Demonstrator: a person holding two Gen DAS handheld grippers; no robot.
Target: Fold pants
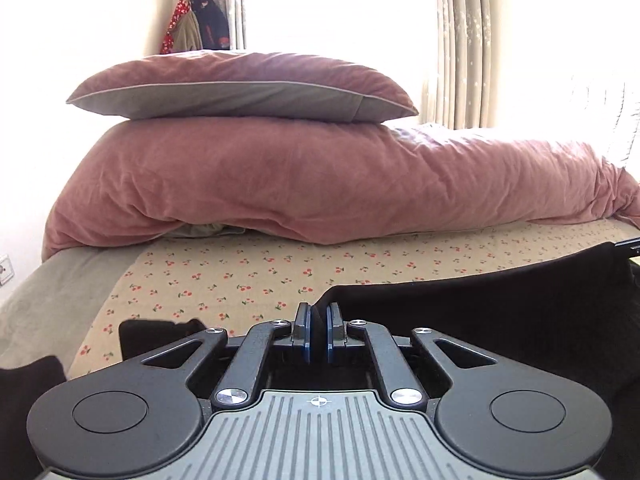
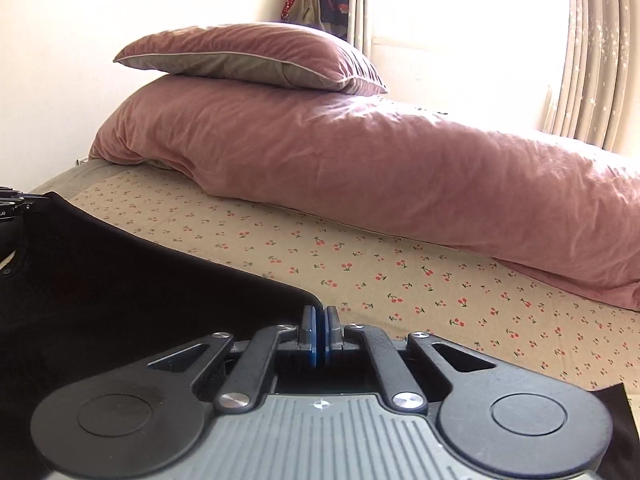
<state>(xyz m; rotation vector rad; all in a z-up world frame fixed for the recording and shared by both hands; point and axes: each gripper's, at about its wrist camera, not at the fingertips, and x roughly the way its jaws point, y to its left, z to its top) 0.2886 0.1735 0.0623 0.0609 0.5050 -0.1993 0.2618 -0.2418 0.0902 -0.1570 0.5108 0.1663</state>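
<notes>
Left wrist view. We cannot see the whole of the black pants: the gripper body covers their lower part, and the cloth runs out of frame at the right edge. Detail in the fabric is lost in shadow; we make out no seams or waistband. Two further dark patches at lower left, beside the gripper body, may be more of the same garment, but we cannot tell. The window behind is blown out to white. The left gripper has its blue pads pressed nearly together with a fold of the black cloth pinched between them. From that pinch the top edge of the pants rises rightward, held off the cherry-print sheet. At the far right edge a dark bit of hardware shows at the end of the cloth. Beyond the sheet lies a pink duvet with a pink pillow on top; something greyish under the duvet's front edge is too hidden to name.

Right wrist view. The pants fill the lower left, again partly covered by the gripper body and featureless in shadow. The right gripper has its pads closed on the corner of the cloth, which stretches away leftward to a dark piece of hardware at the left edge. A small black patch sits at the lower right corner, cut off. Sheet, duvet and pillow lie beyond.
</notes>
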